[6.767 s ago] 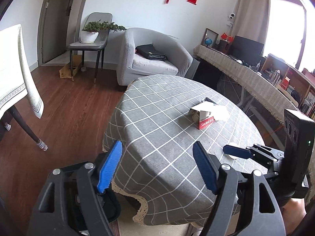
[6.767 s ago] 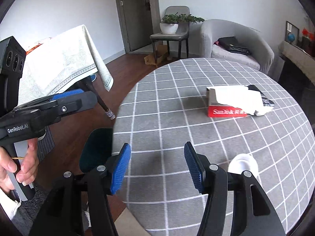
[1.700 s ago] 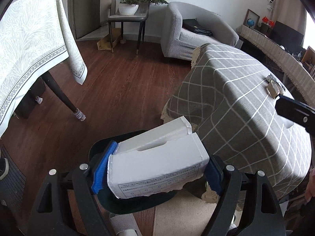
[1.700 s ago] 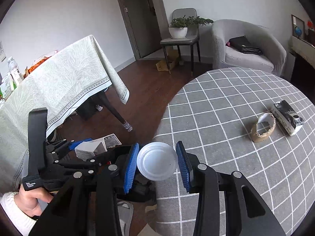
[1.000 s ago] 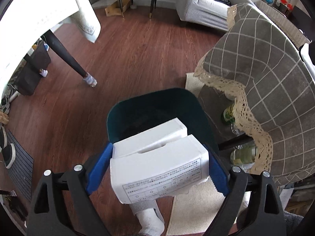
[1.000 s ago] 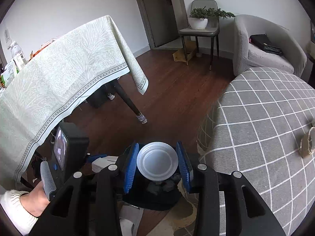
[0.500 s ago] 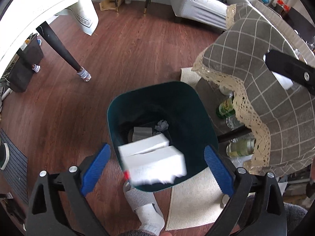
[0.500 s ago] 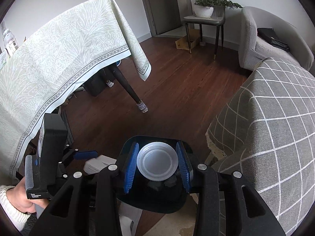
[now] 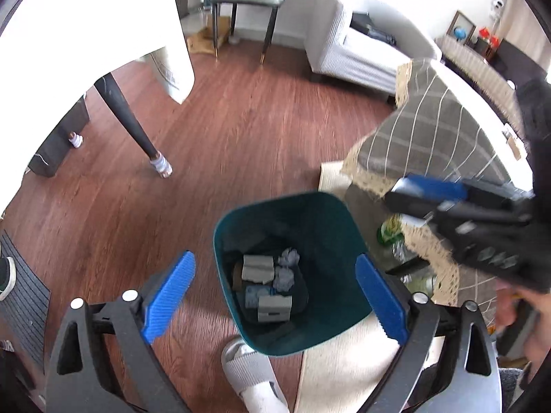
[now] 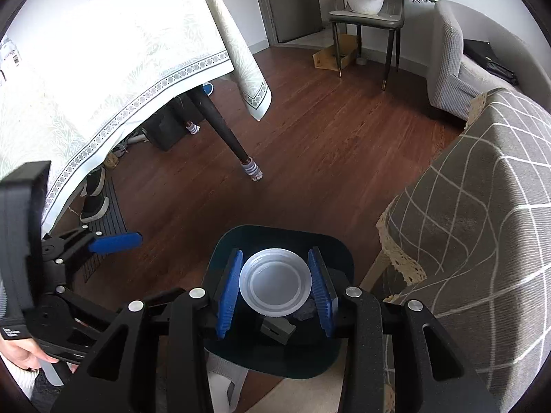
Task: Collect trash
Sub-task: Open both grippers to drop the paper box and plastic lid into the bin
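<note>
Right gripper (image 10: pixel 275 287) is pinching a white plastic lid (image 10: pixel 275 284) between its blue pads, flat face toward the camera, one pad on the rim at 9 o'clock and one at 3 o'clock. The lid is hanging directly over the mouth of the dark teal bin (image 10: pixel 335 244), whose rim is ringing it from 9 through 12 to 3 o'clock. So the drop target is lying straight below the claw, no sideways travel looking necessary; likely next call is just spreading the jaws.

Left gripper (image 9: pixel 273 296) is standing spread wide with nothing between the pads, and its jaws have just been closing a little. In its view the bin (image 9: pixel 220 241) is sitting between the pads, toward 12 o'clock, with a white carton (image 9: pixel 274 308) and crumpled paper (image 9: pixel 288 258) already lying at the bottom. Right gripper (image 9: pixel 427 189) is coming in blurred at 2 o'clock, beside the grey checked tablecloth (image 9: pixel 430 127).

Right hand is the nearer one for this drop. Risk, judging only: lid is light and flat, could flutter toward the rim.
</note>
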Motion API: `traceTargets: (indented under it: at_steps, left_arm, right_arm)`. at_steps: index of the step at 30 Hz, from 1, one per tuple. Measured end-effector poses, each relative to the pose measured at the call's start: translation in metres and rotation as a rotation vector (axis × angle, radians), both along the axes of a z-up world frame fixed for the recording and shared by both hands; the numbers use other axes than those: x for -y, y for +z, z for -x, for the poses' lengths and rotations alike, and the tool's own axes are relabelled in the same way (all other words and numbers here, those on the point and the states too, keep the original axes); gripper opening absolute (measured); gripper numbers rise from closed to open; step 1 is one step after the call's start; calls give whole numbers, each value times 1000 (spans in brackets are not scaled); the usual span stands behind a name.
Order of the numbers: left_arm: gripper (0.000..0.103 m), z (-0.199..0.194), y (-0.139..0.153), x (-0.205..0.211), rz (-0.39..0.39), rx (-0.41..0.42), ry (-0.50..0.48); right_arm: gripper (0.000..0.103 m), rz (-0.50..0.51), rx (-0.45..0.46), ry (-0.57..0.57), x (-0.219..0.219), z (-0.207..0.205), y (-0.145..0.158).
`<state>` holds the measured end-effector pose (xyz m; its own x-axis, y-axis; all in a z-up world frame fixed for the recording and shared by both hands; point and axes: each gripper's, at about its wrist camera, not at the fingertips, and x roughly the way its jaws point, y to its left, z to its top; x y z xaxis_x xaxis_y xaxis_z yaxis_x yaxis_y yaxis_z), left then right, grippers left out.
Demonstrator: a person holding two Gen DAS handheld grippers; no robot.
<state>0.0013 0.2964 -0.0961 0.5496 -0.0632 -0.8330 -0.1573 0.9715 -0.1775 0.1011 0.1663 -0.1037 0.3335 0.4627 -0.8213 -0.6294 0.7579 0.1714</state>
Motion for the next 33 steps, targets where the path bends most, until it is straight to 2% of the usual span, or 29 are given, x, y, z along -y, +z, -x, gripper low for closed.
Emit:
traceTargets:
  at_steps: [3,13,18,24,29,33]
  left_arm:
    - [79,1,7,-3,3,24,-1]
    - [62,8,27,-10,-13,76,4]
    - [48,10,30,-10,1,82,-12]
    - [34,12,37,-9,14,103,-28]
    - [27,14,48,-10,49,140,-29]
    - [27,15,54,-8,48,158,-33]
  right_arm:
    - [40,24,-26,6,-6,-3,-12]
    - [40,102,-115,31,-28,-6,-59]
    - [40,144,-168,37,-35,-7,-87]
    - [40,179,-209,45,-40,-5,-113]
    - [40,209,-240,46,-42,-6,-131]
    - [42,225,-246,50,-40,-4,-138]
